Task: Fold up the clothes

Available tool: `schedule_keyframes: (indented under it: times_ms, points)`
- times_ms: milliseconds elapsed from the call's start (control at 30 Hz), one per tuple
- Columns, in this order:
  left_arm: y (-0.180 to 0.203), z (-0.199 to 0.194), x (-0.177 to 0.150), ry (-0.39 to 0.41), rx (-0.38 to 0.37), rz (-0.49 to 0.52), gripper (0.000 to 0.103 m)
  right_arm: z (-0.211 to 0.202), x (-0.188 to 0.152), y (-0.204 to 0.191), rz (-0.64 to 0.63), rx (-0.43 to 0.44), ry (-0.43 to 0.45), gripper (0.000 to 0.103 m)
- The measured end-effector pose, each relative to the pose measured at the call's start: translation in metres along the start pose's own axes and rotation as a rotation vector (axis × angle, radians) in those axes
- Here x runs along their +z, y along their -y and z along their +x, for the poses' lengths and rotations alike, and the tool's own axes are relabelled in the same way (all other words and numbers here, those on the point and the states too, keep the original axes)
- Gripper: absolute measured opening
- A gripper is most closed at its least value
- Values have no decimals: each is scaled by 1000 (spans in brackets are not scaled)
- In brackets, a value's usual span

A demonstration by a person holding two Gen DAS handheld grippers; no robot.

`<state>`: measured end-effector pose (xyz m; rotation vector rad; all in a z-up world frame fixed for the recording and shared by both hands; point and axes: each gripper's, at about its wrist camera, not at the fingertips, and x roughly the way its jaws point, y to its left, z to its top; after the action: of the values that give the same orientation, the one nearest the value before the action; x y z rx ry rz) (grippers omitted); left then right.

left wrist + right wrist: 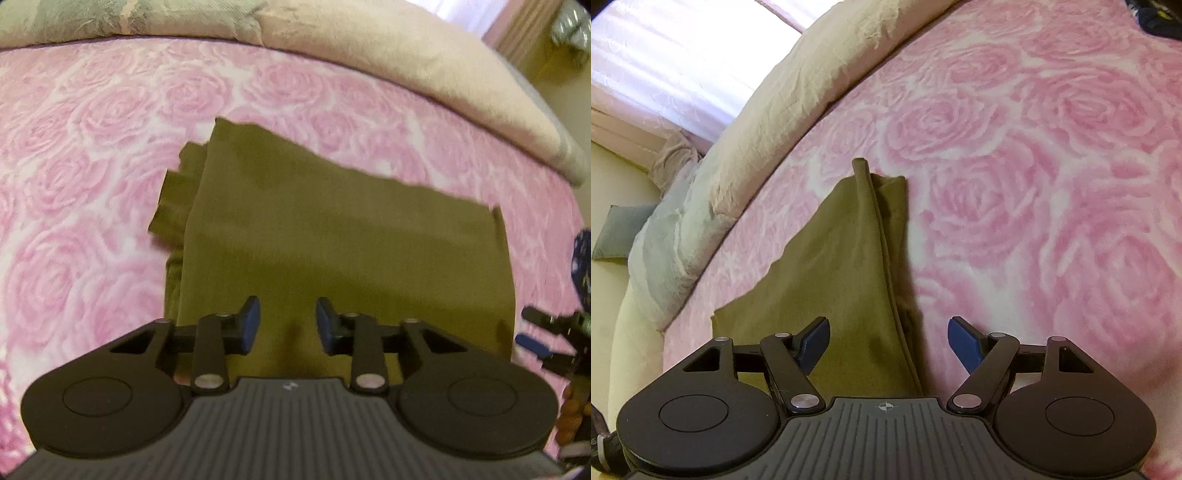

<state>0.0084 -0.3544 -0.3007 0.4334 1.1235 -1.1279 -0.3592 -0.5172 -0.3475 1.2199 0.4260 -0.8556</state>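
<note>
One olive cloth [332, 229], folded, flat on pink rose bedspread [92, 147]. Left gripper [287, 325] above cloth's near edge, jaws partly apart, gripping nothing. Right gripper [888, 343] straddles cloth's folded edge, jaws wide, empty. Beige duvet [775, 92] beyond cloth.

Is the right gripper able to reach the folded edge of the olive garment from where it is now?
Probably yes. The right gripper is open, and the olive garment lies flat on the pink rose blanket, its folded edge running right between the fingers. Nothing lies on that edge.
</note>
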Motion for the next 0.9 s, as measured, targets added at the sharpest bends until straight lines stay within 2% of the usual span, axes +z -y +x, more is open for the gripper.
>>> schedule_keyframes:
  times_ms: [167,233,267,300,367,400,567,700,767,833,900]
  points:
    - [-11,13,20,70,-27,-38,19,13,10,8,53,46,-2,75]
    - [-13,22,25,74,-21,-29,19,18,13,11,69,56,-6,74]
    - [-15,27,27,65,-15,-23,19,21,14,13,75,60,-9,74]
    - [-16,33,28,51,-8,-16,19,23,14,14,79,64,-14,69]
    - [-22,51,27,-15,18,-16,19,27,15,18,93,72,-24,60]
    - [-26,58,26,-39,24,-26,18,29,15,21,107,77,-31,60]
    - [-34,59,29,-39,-26,-40,15,32,12,31,156,123,-36,60]
    - [-44,51,34,-7,-134,-53,16,35,8,33,165,153,-42,60]
    - [-52,56,35,-17,-130,-44,15,37,5,33,173,165,-40,60]
    - [-63,66,35,-49,-122,-77,6,40,3,35,194,178,-25,60]
    - [-71,67,39,-46,-162,-127,6,42,1,38,225,195,-7,60]
